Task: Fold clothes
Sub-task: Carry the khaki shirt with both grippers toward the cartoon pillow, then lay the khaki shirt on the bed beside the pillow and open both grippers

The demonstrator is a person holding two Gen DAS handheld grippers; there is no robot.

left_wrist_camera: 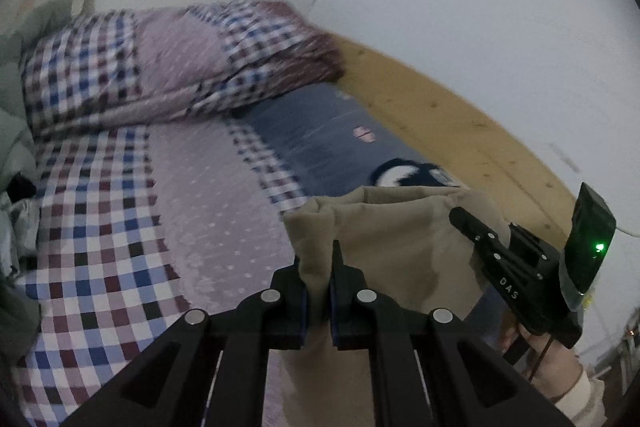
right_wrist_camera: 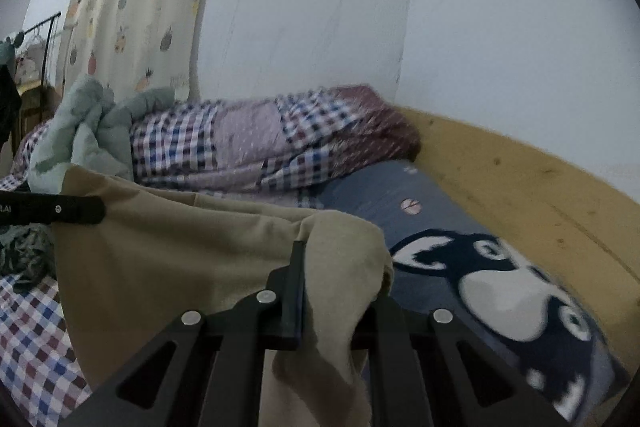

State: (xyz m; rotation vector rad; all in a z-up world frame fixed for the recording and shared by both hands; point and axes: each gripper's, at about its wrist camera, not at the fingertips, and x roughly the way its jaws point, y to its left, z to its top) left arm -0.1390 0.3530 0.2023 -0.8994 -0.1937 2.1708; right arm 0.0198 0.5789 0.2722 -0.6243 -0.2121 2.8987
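Observation:
A beige garment hangs raised above the bed, held at two places along its top edge. My left gripper is shut on a bunched fold of it. In the left wrist view the right gripper shows at the right, held by a hand, clamped on the cloth's other corner. In the right wrist view my right gripper is shut on the beige garment, which drapes over its right finger and hides it. The left gripper's finger reaches in from the left edge.
A checked bedsheet covers the bed, with a rolled checked quilt at the far end. A dark blue pillow with a cartoon print lies by the wooden bed frame. A pale green blanket is heaped at left; a white wall stands behind.

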